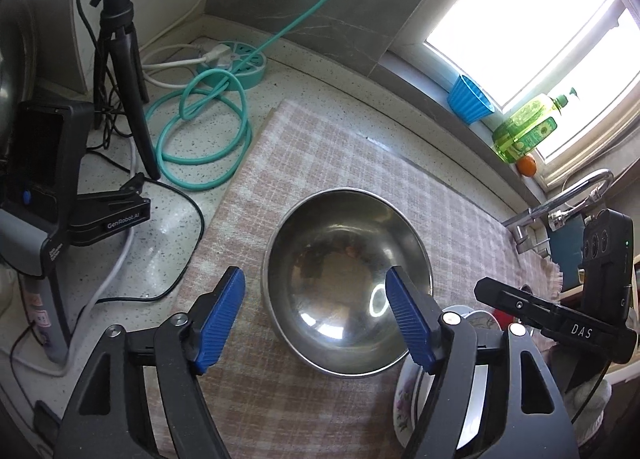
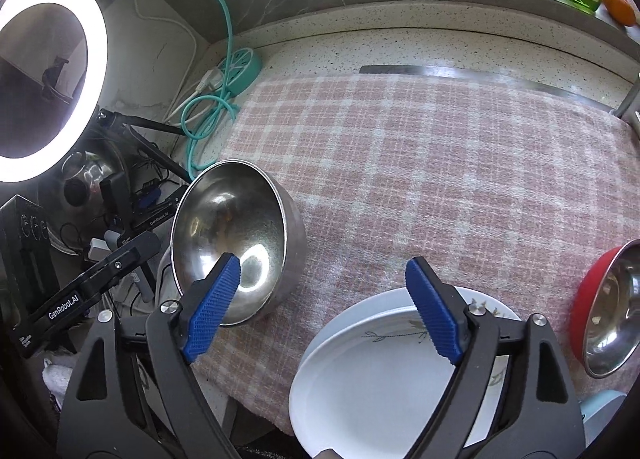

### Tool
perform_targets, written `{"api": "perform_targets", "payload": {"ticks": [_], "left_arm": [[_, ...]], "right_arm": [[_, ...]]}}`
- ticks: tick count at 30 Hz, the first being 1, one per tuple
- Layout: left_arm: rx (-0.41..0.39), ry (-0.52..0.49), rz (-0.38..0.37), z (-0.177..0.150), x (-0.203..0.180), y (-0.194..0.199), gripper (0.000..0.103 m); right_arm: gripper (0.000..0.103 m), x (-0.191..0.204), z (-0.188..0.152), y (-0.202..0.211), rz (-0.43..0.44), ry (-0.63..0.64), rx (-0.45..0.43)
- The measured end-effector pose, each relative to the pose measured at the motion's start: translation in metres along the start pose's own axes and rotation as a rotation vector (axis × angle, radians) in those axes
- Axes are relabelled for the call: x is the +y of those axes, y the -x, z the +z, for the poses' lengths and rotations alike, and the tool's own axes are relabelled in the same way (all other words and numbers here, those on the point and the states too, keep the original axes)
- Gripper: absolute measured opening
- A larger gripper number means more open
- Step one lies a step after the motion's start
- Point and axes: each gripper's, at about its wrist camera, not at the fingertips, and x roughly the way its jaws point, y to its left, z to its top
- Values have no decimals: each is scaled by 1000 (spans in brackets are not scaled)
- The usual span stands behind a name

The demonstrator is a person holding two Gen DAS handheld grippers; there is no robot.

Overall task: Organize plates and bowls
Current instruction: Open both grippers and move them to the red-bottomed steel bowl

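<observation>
Above the round steel bowl (image 1: 347, 283) sitting on the pink checked cloth (image 1: 340, 147), left gripper (image 1: 316, 315) fingers are gaping empty; right gripper (image 2: 324, 307) fingers are spreading empty over glossy white plates (image 2: 372, 379).

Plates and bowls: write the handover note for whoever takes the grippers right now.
Left gripper: open, empty, above the steel bowl on the checked cloth.
Right gripper: open, empty, over the stacked white plates at the cloth's near edge.
Done: plates look stacked; steel bowl set down alone.
Left: the red-rimmed bowl sits apart at the right; probably nest it with the steel bowl.
</observation>
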Motion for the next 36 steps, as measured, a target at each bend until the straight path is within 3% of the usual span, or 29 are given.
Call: {"api": "perform_targets", "payload": {"ticks": [14, 26, 36], "left_arm": [[0, -109, -86, -3, -58, 0, 73], [20, -206, -155, -12, -115, -8, 73], [54, -273, -209, -23, -166, -24, 73]], "right_arm": [[92, -59, -15, 78, -36, -97, -137], [92, -125, -40, 135, -94, -192, -208], [92, -182, -58, 159, -155, -279, -238]]}}
